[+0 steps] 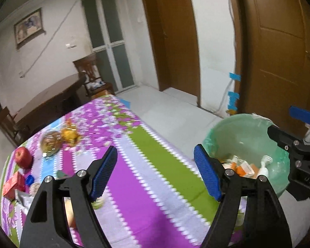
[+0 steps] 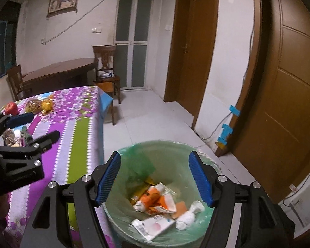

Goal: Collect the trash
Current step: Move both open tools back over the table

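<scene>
- The right gripper [image 2: 155, 177] hangs over a trash bin [image 2: 214, 164] lined with a green bag, which stands on the floor just beside the desk [image 2: 80, 132]. Its jaws are apart with nothing between them; collected trash [image 2: 155, 202], including orange and white tubes and wrappers, lies below them at the bottom of the bin.
- The left gripper [image 1: 155, 173] is above the desk's striped, flowered cloth, jaws also apart and empty, near the desk edge closest to the bin.
- Judging by this, a drop into the bin looks finished, and the step in hand is turning toward the desk for more.
- More litter [image 1: 20, 188] sits at the desk's far left side, well apart from both sets of jaws: a red carton, a blue cap, crumpled scraps.
- An apple [image 1: 22, 157] and bagged food lie beyond; probably not trash.
- The next move calls for reaching across the desk and lining open jaws around one small piece.
</scene>
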A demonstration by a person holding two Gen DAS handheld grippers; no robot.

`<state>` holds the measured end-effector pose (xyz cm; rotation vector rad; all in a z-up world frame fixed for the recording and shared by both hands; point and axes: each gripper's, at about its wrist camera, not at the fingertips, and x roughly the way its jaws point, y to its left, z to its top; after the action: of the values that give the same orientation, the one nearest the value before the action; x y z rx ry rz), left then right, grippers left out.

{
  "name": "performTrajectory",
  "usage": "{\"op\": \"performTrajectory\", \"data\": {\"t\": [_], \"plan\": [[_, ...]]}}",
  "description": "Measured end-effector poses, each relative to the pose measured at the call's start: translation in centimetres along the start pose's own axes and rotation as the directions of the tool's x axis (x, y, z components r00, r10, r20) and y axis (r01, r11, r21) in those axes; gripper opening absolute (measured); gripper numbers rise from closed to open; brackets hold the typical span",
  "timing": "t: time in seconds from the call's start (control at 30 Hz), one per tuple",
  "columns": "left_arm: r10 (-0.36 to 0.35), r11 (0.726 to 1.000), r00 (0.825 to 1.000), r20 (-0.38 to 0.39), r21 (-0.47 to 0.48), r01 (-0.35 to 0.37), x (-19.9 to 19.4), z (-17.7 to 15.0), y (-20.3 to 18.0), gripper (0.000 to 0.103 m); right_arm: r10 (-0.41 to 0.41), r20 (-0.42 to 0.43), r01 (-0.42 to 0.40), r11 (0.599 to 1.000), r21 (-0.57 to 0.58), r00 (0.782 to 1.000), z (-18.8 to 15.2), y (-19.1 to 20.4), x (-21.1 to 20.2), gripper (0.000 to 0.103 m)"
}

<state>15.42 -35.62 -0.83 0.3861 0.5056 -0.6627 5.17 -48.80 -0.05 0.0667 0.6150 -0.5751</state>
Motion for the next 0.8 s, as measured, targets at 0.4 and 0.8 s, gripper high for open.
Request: {"op": "performTrajectory", "data": {"t": [0.4, 0.8], "plan": [[0.100, 0.993, 0.993, 0.066, -0.073, -0.095, -3.4, -1.5, 6.6, 0.073, 0.102, 0.009, -0.101, 0.993, -0.068, 0.995, 2.0, 7.7, 0.5, 0.069], [0.184, 0.970, 0.981, 0.067, -0.172, -0.170, -6.7, -3.5, 14.4, 0.073, 0.220, 0.001, -0.217, 0.966, -0.143, 0.976, 3.5, 14.9, 0.2, 0.070]]}}
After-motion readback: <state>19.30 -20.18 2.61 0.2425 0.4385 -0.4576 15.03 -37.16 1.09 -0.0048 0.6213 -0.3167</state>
